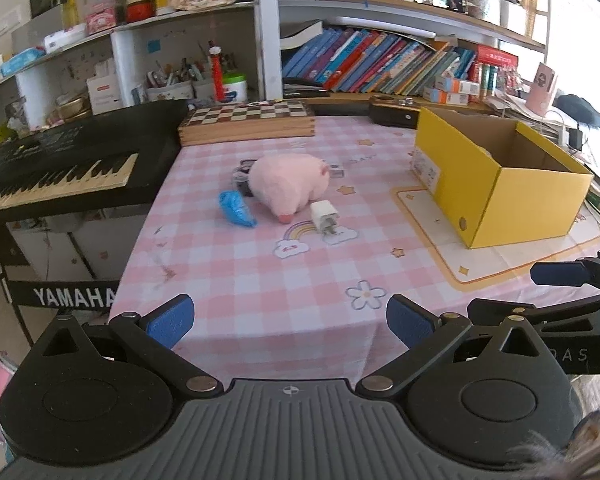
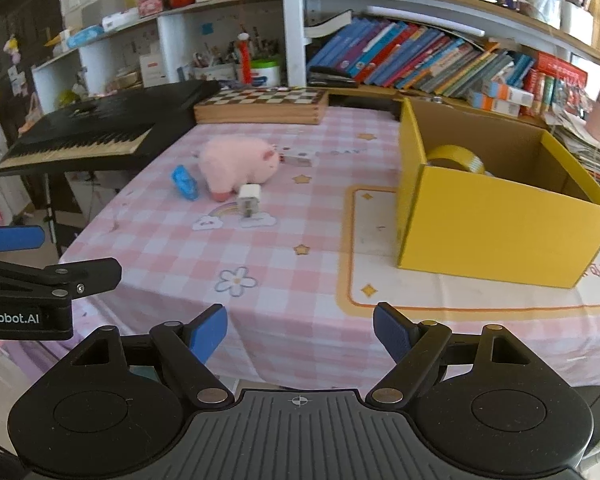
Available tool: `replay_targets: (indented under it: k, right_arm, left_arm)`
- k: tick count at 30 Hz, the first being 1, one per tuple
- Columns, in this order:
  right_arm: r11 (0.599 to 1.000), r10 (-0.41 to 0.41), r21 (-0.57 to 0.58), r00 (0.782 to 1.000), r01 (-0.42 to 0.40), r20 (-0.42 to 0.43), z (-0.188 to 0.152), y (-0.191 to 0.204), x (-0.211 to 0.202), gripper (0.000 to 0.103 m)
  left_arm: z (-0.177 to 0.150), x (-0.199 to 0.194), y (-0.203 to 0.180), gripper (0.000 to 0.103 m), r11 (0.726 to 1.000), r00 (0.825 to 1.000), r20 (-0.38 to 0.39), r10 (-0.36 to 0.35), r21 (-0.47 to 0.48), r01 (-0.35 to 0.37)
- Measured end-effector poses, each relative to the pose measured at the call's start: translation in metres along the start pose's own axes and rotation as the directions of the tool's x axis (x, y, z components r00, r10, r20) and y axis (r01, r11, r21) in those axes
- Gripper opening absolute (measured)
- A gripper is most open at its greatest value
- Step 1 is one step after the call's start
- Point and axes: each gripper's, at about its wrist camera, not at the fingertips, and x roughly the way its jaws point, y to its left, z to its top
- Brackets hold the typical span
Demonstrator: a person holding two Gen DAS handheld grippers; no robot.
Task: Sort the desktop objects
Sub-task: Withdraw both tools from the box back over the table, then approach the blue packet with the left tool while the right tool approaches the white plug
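A pink plush pig [image 1: 286, 184] [image 2: 238, 166] lies mid-table on the pink checked cloth. Beside it are a blue crumpled packet [image 1: 236, 209] [image 2: 185, 183], a white charger plug [image 1: 325, 217] [image 2: 249, 199], a dark round item [image 1: 242, 178] half hidden behind the pig, and a small white block [image 2: 298, 159]. The yellow cardboard box [image 1: 500, 184] [image 2: 492, 216] stands at the right with a roll of yellow tape [image 2: 458, 159] inside. My left gripper [image 1: 290, 322] and right gripper [image 2: 300, 336] both hover open and empty at the near table edge.
A black keyboard [image 1: 60, 164] [image 2: 92, 136] on a stand borders the table's left side. A wooden chessboard box [image 1: 248, 122] [image 2: 262, 106] lies at the far edge, with crowded bookshelves [image 1: 380, 60] behind it. Papers and cables are piled at the far right.
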Motion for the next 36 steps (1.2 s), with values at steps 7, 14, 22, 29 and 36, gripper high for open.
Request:
replay_targets:
  k: [7, 14, 22, 29, 36]
  right_arm:
    - [0.999, 0.027, -0.045, 1.000, -0.028, -0.016, 0.005, 0.017, 0.007, 0.083]
    - [0.994, 0.060, -0.091, 0.998, -0.062, -0.024, 0.011, 0.027, 0.014, 0.083]
    - [0.987, 0.098, -0.122, 0.995, -0.100, -0.024, 0.026, 0.027, 0.032, 0.083]
    - [0.981, 0.127, -0.147, 0.992, -0.129, -0.023, 0.049, 0.019, 0.053, 0.083]
    - [0.971, 0.158, -0.178, 0.987, -0.161, -0.030, 0.072, 0.011, 0.077, 0.083]
  left_arm:
    - [-0.004, 0.000, 0.016, 0.103, 0.999, 1.000, -0.014, 0.024, -0.041, -0.025]
    - [-0.006, 0.001, 0.023, 0.103, 0.996, 0.999, -0.021, 0.042, -0.072, -0.043]
    - [0.001, 0.013, 0.028, 0.103, 0.992, 0.997, -0.029, 0.072, -0.101, -0.074]
    - [0.017, 0.031, 0.030, 0.103, 0.988, 0.995, -0.035, 0.088, -0.126, -0.092]
    - [0.036, 0.054, 0.031, 0.103, 0.981, 0.993, -0.045, 0.112, -0.157, -0.118]
